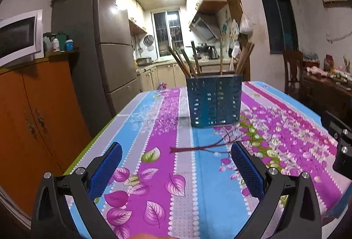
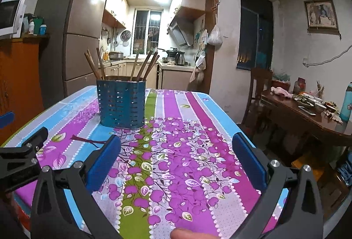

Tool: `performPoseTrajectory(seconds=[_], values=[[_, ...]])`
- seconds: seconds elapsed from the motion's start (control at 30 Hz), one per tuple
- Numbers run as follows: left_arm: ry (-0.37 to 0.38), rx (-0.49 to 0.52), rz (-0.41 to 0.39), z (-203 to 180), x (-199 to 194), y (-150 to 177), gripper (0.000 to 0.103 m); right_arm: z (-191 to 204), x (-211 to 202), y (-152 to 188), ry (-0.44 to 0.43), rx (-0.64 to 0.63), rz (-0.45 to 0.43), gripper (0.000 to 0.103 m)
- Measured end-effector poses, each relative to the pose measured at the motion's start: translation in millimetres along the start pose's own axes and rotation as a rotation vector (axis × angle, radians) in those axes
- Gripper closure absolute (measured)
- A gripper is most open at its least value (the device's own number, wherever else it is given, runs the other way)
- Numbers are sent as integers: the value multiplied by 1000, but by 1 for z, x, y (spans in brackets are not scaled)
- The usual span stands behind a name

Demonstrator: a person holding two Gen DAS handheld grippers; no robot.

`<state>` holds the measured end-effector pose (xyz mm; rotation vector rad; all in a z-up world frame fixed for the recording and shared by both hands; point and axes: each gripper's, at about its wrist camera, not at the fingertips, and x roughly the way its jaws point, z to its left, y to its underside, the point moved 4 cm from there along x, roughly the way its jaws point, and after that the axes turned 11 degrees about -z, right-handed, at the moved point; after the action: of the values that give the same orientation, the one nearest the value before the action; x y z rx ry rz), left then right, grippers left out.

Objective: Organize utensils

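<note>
A blue perforated utensil holder (image 1: 214,100) stands upright on the floral tablecloth (image 1: 167,164), with several wooden chopsticks (image 1: 183,61) sticking out of it. In the right wrist view the holder (image 2: 121,103) is at the far left of the table, its chopsticks (image 2: 144,66) leaning outward. My left gripper (image 1: 176,150) is open and empty, above the table in front of the holder. My right gripper (image 2: 176,142) is open and empty, to the right of the holder. Each gripper shows at the edge of the other's view.
The table's edge (image 1: 94,139) drops off on the left beside an orange cabinet (image 1: 37,115) and a fridge (image 1: 105,45). A dark wooden dining table (image 2: 308,115) with dishes and a chair (image 2: 259,89) stand to the right. The kitchen lies behind.
</note>
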<state>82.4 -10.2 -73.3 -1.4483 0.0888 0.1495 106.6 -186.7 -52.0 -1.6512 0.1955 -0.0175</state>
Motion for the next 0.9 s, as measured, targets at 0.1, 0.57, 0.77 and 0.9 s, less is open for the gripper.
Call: performPoseTrajectory(seconds=[0.1, 0.57, 0.77, 0.9], values=[[5, -32, -18, 4, -5, -5, 4, -1, -1, -1, 0, -3, -4, 5], [14, -65, -116, 10, -23, -26, 4, 4, -13, -19, -11, -8, -70, 5], [16, -86, -134, 16, -25, -30, 4, 1, -15, -25, -6, 4, -88, 5], [27, -90, -153, 16, -28, -34, 4, 1, -16, -27, -15, 16, -92, 5]])
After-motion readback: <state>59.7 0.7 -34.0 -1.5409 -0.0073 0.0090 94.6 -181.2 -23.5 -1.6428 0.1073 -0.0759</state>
